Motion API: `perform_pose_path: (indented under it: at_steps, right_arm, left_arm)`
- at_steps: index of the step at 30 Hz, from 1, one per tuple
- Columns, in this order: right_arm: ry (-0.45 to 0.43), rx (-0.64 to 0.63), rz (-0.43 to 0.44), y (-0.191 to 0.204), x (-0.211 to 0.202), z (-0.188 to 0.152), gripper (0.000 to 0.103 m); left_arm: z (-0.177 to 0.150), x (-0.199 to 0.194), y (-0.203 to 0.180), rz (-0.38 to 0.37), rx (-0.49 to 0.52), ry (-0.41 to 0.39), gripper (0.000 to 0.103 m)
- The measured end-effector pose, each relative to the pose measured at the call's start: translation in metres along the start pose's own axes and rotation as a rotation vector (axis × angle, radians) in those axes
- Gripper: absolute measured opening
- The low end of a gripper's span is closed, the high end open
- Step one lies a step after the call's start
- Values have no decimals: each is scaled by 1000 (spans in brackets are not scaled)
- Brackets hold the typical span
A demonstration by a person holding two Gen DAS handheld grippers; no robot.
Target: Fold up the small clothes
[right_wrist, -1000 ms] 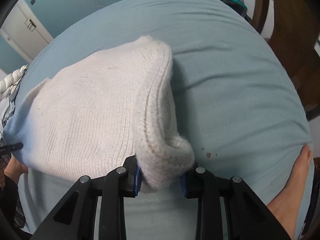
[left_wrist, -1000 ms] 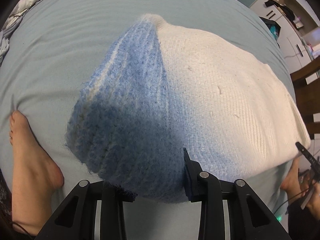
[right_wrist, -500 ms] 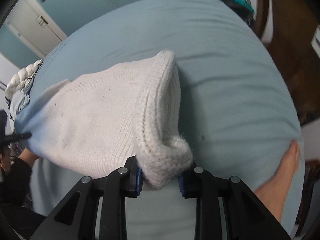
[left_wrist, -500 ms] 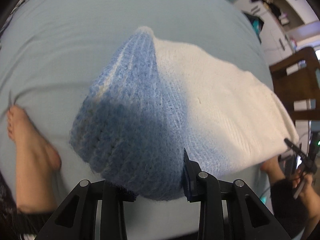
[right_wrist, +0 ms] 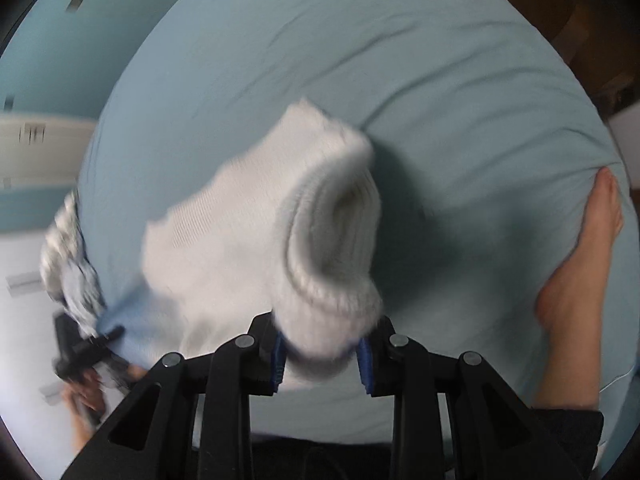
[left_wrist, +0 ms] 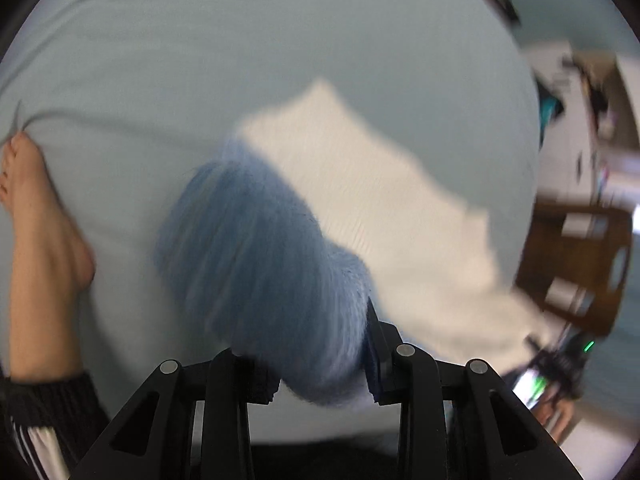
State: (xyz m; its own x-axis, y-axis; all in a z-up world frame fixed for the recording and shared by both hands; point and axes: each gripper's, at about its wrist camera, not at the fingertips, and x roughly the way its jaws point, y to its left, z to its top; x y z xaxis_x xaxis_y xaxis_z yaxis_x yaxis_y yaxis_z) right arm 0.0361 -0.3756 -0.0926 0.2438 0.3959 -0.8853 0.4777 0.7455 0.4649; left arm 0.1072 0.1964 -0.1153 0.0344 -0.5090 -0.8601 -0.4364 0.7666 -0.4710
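Garment: a small knitted garment (left_wrist: 360,208), cream over most of its length with a fuzzy blue end (left_wrist: 256,264), stretched between the two grippers above the bed; both views are motion-blurred.
Blue end: bunched between the jaws of the left gripper (left_wrist: 320,376), which are clamped on it.
Cream end: its thick ribbed cuff (right_wrist: 332,240) hangs open like a mouth, and its lower edge is pinched between the blue-padded jaws of the right gripper (right_wrist: 322,354), clamped on it.
Span: in the left wrist view the cream part runs off to the right, down to the other gripper (left_wrist: 548,360); in the right wrist view it runs left to the other gripper (right_wrist: 86,344).
Bed: a pale blue sheet (left_wrist: 280,60), lightly creased, under the garment.
Person: a bare foot (left_wrist: 36,216) rests on the sheet at the left; another foot (right_wrist: 580,272) at the right.
Other laundry: a striped heap (right_wrist: 66,256) at the bed's left edge.
Surroundings: a brown wooden chair (left_wrist: 580,264) beside the bed.
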Motion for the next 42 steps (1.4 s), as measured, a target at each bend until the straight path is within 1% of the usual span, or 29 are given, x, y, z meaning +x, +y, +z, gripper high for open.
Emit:
perform_pose_path:
  at_steps: [4, 5, 6, 7, 8, 9, 10, 11, 12, 13, 15, 17, 19, 22, 24, 26, 27, 28, 29, 30, 32, 33, 35, 37, 38, 39, 40, 41, 42]
  right_arm:
    - [-50, 110, 57, 6, 7, 71, 29]
    - [-68, 120, 64, 9, 11, 82, 33]
    - [-92, 99, 59, 15, 20, 98, 35]
    - [-140, 65, 34, 22, 28, 113, 37]
    - [-193, 40, 19, 25, 33, 121, 46]
    - [-231, 20, 13, 26, 41, 127, 62]
    - [-250, 6, 0, 21, 50, 135, 72]
    - [-245, 7, -39, 17, 65, 141, 78]
    - [-225, 17, -86, 11, 80, 142, 78]
    - [-214, 24, -96, 7, 88, 140, 78]
    - [-204, 12, -71, 1, 98, 134, 78]
    - [-264, -28, -80, 4, 93, 127, 78]
    - [-326, -84, -84, 14, 87, 121, 78]
    - [-415, -244, -129, 48, 86, 103, 78]
    - [-433, -353, -176, 73, 97, 87, 78]
    - [-374, -494, -247, 102, 123, 67, 78]
    - [-337, -555, -282, 114, 138, 60, 78]
    - [-299, -635, -320, 128, 157, 49, 78]
    - [-289, -675, -335, 133, 165, 43, 78]
    - [-284, -723, -357, 138, 179, 35, 82]
    - [-307, -738, -411, 135, 198, 26, 91]
    - [-327, -717, -401, 127, 205, 25, 93]
    - [-356, -673, -345, 119, 210, 25, 96]
    - [-318, -676, -332, 124, 208, 28, 96]
    - [-274, -669, -338, 128, 205, 31, 96]
    - [-237, -651, -343, 132, 198, 32, 96]
    - [-241, -625, -320, 134, 185, 30, 96]
    - [-260, -608, -300, 129, 172, 41, 96]
    - [-286, -583, -284, 126, 160, 37, 96]
  left_arm:
    - [60, 0, -8, -27, -75, -117, 32]
    - [76, 5, -10, -26, -77, -139, 33]
    - [95, 12, -8, -35, -107, -174, 33]
    - [104, 17, -4, -46, -130, -193, 35]
    - [117, 28, -2, -47, -132, -204, 39]
    - [125, 37, -1, -27, -115, -201, 43]
    - [132, 47, 1, 2, -93, -198, 51]
    - [134, 54, 3, 20, -88, -202, 67]
    - [136, 55, 8, 45, -93, -211, 76]
    - [136, 50, 11, 71, -98, -240, 81]
    - [131, 37, 9, 107, -72, -296, 81]
    - [127, 24, -3, 158, 10, -347, 82]
    - [115, 19, -21, 242, 118, -412, 82]
    - [87, 24, -47, 323, 317, -472, 82]
    - [66, 37, -62, 351, 441, -486, 82]
    - [47, 58, -71, 351, 540, -466, 82]
    - [42, 74, -69, 363, 565, -416, 82]
    - [45, 86, -64, 389, 561, -372, 82]
    - [45, 100, -58, 433, 551, -329, 83]
    - [42, 110, -49, 462, 568, -337, 85]
    - [35, 111, -44, 491, 626, -426, 103]
    - [31, 118, -48, 517, 659, -452, 103]
    - [28, 118, -44, 502, 678, -446, 103]
    - [30, 112, -42, 501, 640, -415, 103]
    - [48, 109, -49, 513, 621, -402, 103]
    - [47, 106, -59, 532, 609, -393, 103]
    - [42, 100, -62, 551, 606, -390, 103]
    - [38, 96, -70, 559, 607, -396, 103]
    - [32, 91, -75, 556, 613, -408, 103]
